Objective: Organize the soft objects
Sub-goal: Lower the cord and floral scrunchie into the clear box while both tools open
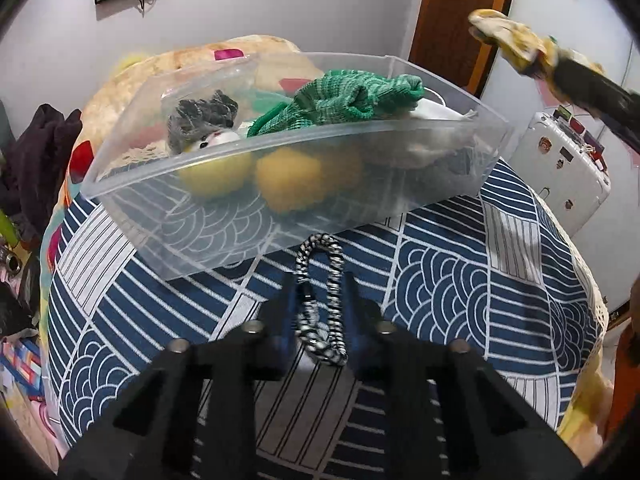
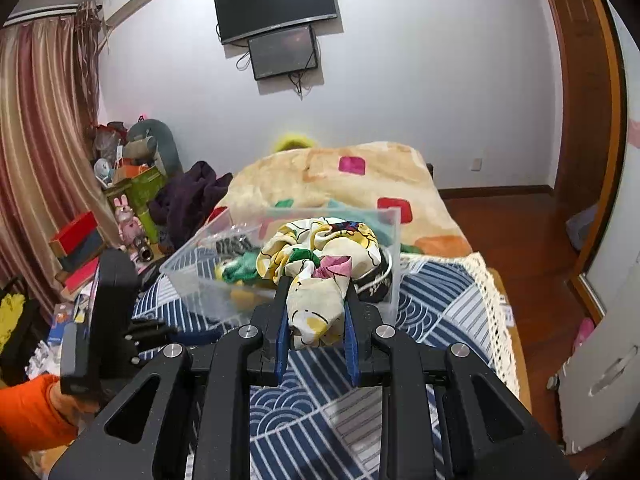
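A clear plastic bin [image 1: 136,216] stands on the blue patterned bedspread [image 1: 480,280]. It holds a green knit cloth [image 1: 352,100], a grey-and-white plush [image 1: 204,128] and two yellow balls [image 1: 288,178]. My left gripper [image 1: 319,284] is shut on a black-and-white braided loop [image 1: 320,280], just in front of the bin. My right gripper [image 2: 316,300] is shut on a yellow floral cloth [image 2: 320,256] and holds it above the bed, before the bin [image 2: 192,276]. The floral cloth also shows in the left wrist view [image 1: 516,40], high at the right.
A peach blanket [image 2: 380,176] lies behind the bin. Clutter of boxes and toys [image 2: 128,208] is piled left of the bed. A white suitcase [image 1: 560,168] stands to the right, with wooden floor [image 2: 520,240] beyond the bed's lace edge.
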Available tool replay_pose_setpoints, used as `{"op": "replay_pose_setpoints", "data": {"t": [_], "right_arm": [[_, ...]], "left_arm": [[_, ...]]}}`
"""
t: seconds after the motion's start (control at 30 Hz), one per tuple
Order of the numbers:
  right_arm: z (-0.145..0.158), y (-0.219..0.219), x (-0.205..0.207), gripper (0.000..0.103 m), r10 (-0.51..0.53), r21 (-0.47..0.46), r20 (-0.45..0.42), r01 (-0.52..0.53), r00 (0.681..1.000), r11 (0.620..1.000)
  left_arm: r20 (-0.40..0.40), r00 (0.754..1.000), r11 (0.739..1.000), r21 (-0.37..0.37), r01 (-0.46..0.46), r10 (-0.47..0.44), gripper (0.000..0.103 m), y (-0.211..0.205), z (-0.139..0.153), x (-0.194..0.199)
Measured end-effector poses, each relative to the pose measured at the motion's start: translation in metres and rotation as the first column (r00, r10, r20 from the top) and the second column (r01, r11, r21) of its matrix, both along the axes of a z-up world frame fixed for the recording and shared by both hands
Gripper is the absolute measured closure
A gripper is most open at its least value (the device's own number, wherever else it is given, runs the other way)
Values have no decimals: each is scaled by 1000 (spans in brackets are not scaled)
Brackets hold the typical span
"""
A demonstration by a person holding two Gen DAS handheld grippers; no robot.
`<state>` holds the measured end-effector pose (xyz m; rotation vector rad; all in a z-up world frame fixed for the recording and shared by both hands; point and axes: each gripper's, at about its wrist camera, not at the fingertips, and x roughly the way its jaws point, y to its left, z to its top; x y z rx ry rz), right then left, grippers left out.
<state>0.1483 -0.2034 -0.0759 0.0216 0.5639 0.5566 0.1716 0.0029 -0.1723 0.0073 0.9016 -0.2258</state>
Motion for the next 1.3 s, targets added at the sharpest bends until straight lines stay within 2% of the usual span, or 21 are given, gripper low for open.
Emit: {"op": "replay_pose_setpoints", "data": {"t": [0.17,0.3,0.53,0.63,0.9,1.2,1.27,1.3], "right_arm": [[1,2,7,83,-9,-11,10,9,1000,1000],[0,1,11,83,-20,-14,7,20,1000,1000],[4,6,19,83,-39,-18,8,39,999,999],[3,12,26,83,-33,-23,1,34,999,999],[-14,29,46,83,-4,-51,-68,1,998,999],[-34,43,48,80,15,-121,-105,-28,994,992],[-34,43,49,69,5,-137,-99,-18,995,990],[-34,44,48,57,0,-143,-98,-14,995,990]], "left_arm": [[54,998,999,35,15,-17,89,1,7,-19],[113,993,1000,20,21,-23,89,6,29,-35],[221,975,1000,-13,-3,6,88,19,75,-33],[236,971,999,-32,-17,24,88,26,84,-21],[210,977,998,-49,-39,48,88,23,74,27],[186,978,995,-23,-93,96,87,23,60,53],[182,978,995,-17,-103,104,78,24,58,53],[183,977,994,-14,-108,108,68,24,57,52]]}}
